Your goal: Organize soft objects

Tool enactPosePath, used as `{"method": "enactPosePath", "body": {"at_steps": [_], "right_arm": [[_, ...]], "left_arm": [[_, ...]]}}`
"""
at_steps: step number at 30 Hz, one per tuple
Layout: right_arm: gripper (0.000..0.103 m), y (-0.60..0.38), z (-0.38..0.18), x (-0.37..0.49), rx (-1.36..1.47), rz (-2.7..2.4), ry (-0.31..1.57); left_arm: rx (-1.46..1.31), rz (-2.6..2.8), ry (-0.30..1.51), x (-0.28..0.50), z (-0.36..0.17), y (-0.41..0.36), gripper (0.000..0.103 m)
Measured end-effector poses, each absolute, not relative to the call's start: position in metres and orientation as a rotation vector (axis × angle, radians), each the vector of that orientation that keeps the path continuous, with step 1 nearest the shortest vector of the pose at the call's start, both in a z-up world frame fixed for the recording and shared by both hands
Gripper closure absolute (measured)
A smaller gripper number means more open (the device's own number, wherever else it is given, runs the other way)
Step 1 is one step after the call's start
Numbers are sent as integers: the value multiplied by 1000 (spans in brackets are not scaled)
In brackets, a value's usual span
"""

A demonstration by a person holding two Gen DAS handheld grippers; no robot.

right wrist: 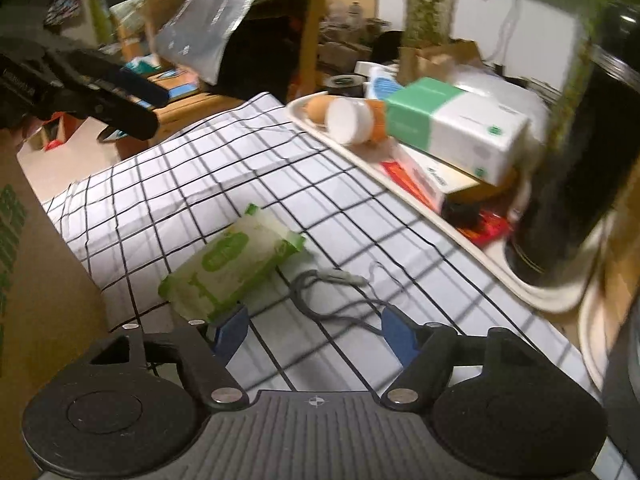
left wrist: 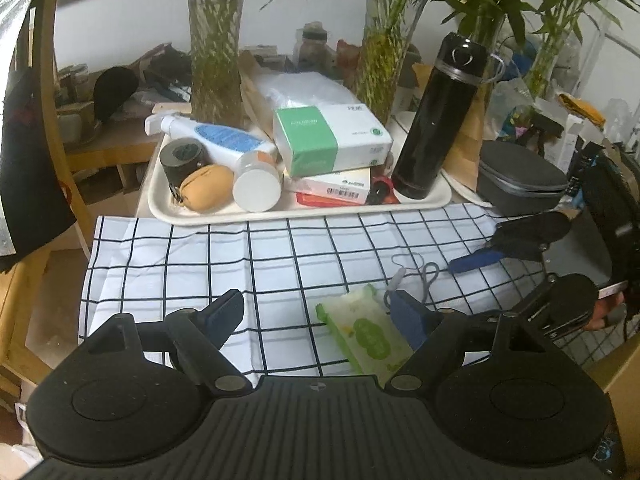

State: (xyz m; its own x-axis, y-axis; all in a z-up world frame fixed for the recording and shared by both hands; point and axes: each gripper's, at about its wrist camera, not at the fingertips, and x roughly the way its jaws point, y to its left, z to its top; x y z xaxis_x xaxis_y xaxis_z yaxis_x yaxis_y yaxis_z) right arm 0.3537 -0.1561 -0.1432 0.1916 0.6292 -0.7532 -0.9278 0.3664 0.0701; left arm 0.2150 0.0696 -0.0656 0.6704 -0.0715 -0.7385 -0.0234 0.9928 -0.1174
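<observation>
A green and white wet-wipe pack lies on the black-and-white checked cloth; it also shows in the right wrist view. A grey cord with a small white tag lies beside the pack, also in the right wrist view. My left gripper is open and empty above the cloth, its right finger by the pack. My right gripper is open and empty, low over the cord, its left finger touching the pack's near end. It shows in the left wrist view at right.
A cream tray behind the cloth holds a green and white box, a lying spray bottle, a tan pouch, a black flask. A grey case sits right. Glass vases with bamboo stand behind.
</observation>
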Motion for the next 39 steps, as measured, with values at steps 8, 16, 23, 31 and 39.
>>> {"method": "enactPosePath", "body": {"at_steps": [8,16,23,31,39], "right_arm": [[49,-129,-162,355,-522,1198,760],[70,-117,-173,353,-575,1216,784],[99,-124,-171,348,-607,1178,808],[99,-148,-148,352,-555,1112,800],[99,-187,-107,353,-475,1000,766]], "left_arm": [[-103,-13,873,219,-73,70,22],[-97,2,888,221,-77,72,22],[-92,23,885,224,-83,77,22],[-130,15,921,233,-96,82,22],[-221,-106,1009,251,-115,79,23]]}}
